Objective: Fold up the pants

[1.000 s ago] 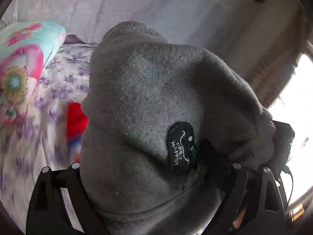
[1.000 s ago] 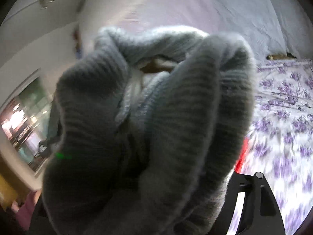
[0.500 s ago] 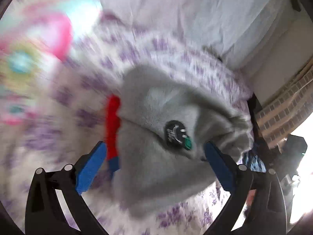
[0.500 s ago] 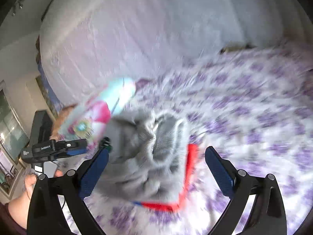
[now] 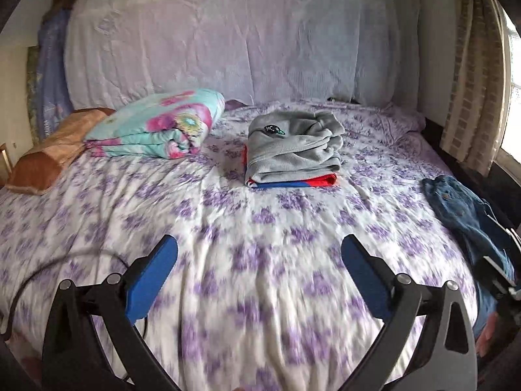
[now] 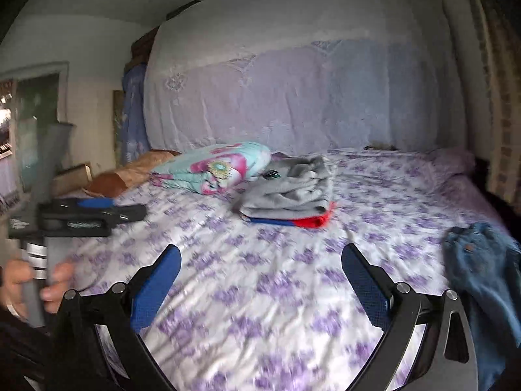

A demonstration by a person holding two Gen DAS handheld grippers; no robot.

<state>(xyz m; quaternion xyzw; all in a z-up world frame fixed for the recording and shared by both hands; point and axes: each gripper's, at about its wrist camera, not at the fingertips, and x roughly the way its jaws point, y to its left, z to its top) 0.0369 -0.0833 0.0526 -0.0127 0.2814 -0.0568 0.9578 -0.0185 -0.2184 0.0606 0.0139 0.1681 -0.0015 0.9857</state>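
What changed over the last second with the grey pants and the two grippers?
Both grippers let go of the grey pants, which now lie folded on the red and blue garment on the bed. The left gripper and right gripper pulled back with jaws open and empty. The floral blanket stayed put; the jeans are not visible earlier.

jeans cut off at edge; foreground bedsheet blurred

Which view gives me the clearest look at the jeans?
The right wrist view: the jeans lie larger, waistband patch visible, though blurred. The left wrist view shows them smaller, draped over the bed's right edge.
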